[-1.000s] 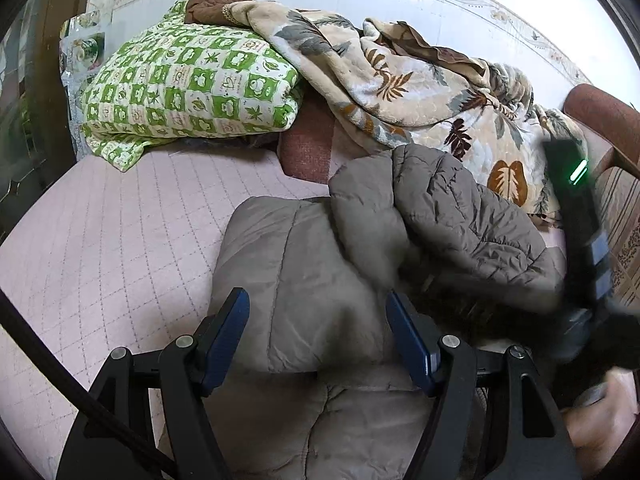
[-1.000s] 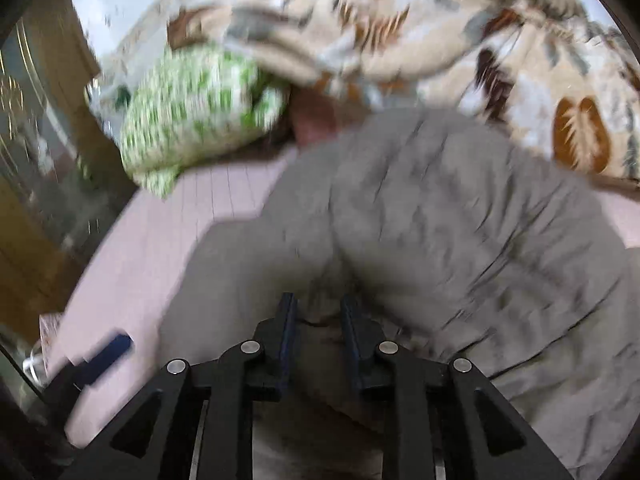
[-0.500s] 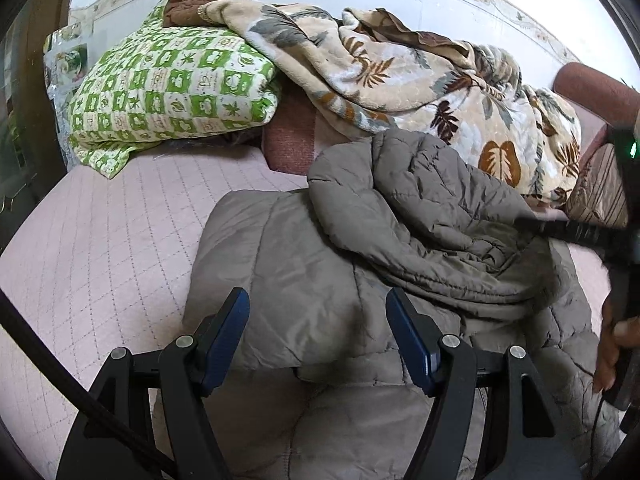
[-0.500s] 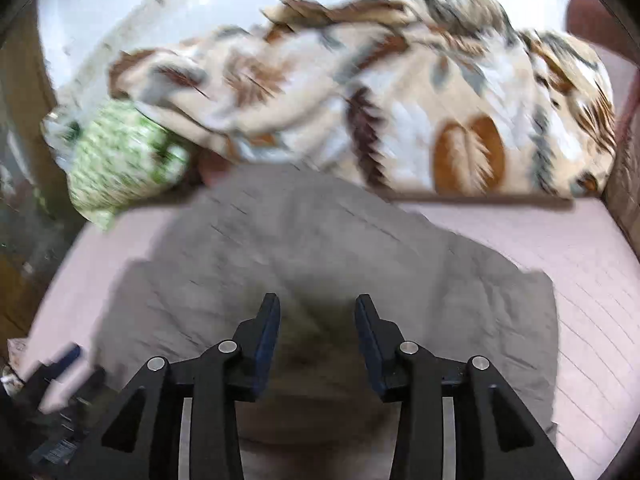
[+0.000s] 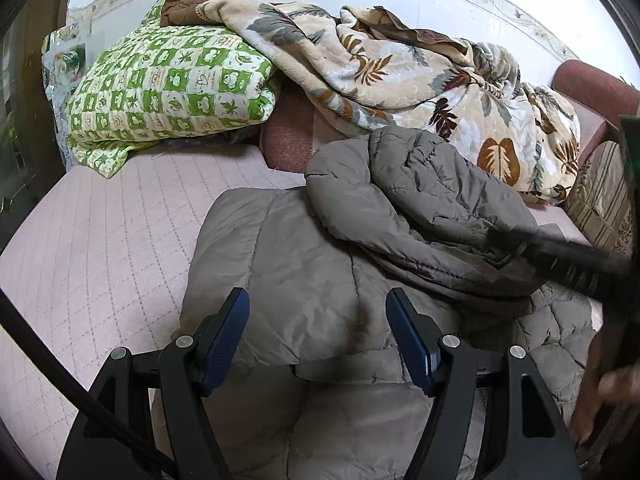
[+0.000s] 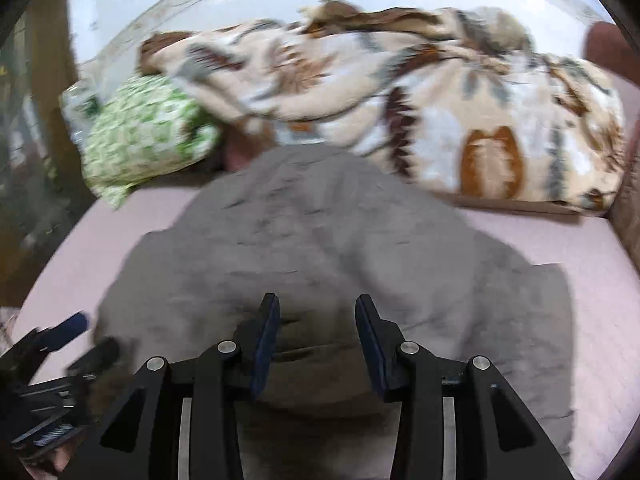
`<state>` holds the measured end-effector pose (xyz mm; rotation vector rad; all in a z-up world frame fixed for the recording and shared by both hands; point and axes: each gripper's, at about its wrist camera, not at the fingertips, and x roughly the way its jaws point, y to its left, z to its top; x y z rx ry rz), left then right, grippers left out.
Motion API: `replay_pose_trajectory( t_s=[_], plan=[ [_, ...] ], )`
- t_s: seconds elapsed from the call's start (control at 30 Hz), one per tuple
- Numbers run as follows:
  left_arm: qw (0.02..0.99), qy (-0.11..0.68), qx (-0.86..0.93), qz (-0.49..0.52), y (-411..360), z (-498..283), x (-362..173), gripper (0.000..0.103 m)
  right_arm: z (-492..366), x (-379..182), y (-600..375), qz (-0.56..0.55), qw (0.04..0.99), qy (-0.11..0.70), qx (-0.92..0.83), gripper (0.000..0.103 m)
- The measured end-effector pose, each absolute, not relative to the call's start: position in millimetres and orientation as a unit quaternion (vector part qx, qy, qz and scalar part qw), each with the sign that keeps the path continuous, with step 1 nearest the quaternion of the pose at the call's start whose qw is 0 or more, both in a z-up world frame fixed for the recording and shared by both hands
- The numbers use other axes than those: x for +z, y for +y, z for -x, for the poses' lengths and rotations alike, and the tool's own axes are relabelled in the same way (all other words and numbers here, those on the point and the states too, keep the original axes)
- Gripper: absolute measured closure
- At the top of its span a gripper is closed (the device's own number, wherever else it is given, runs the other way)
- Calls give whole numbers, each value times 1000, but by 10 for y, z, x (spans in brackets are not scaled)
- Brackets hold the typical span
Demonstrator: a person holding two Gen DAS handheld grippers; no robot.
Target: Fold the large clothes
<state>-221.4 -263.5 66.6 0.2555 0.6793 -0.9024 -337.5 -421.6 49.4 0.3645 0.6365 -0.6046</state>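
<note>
A grey-brown quilted jacket (image 5: 320, 264) lies on the pink quilted bed (image 5: 100, 240). Its right sleeve and side (image 5: 424, 208) are folded over onto the body. My left gripper (image 5: 318, 322) is open and empty, hovering just above the jacket's lower body. My right gripper (image 6: 316, 328) is open and empty over the same jacket (image 6: 320, 240); that view is motion-blurred. The right gripper's body also shows as a dark bar at the right edge of the left wrist view (image 5: 568, 258). The left gripper shows at the lower left of the right wrist view (image 6: 60, 340).
A green-and-white checked folded quilt (image 5: 168, 88) and a beige leaf-print blanket (image 5: 400, 76) are piled at the back against the white wall. A dark red cushion (image 5: 288, 136) lies under them. A striped pillow (image 5: 600, 196) sits at the right.
My right gripper has opened, let go of the jacket's sleeve after laying it over the body, and pulled back to the right. My left gripper stayed open and nearly still.
</note>
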Motion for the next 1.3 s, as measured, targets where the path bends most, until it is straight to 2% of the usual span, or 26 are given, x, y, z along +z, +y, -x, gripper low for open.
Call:
replay_pose_trajectory(
  t_s=[0.07, 0.1, 0.17, 0.43, 0.53, 0.8, 1.0, 1.3],
  plan=[
    [838, 320, -426, -118, -2621, 2210, 681, 33, 3248, 359, -4094, -181, 887, 325, -275, 58],
    [838, 320, -427, -115, -2610, 2206, 690, 33, 3193, 281, -4032, -175, 884, 335, -276, 53],
    [838, 321, -427, -114, -2599, 2202, 693, 33, 3116, 142, -3962, -158, 878, 359, -275, 50],
    [837, 319, -430, -115, -2601, 2235, 695, 33, 3565, 594, -3999, -166, 893, 289, -304, 50],
    [836, 318, -432, -118, -2616, 2262, 689, 33, 3642, 592, -4131, -164, 879, 299, -333, 50],
    [834, 315, -433, -130, -2646, 2310, 682, 33, 3605, 139, -4352, -208, 851, 351, -331, 50],
    [835, 309, -436, -134, -2630, 2358, 732, 33, 3774, 373, -4234, -223, 862, 330, -313, 50],
    [839, 288, -438, -149, -2499, 2551, 866, 33, 4514, 495, -3776, -249, 865, 317, -298, 48]
  ],
)
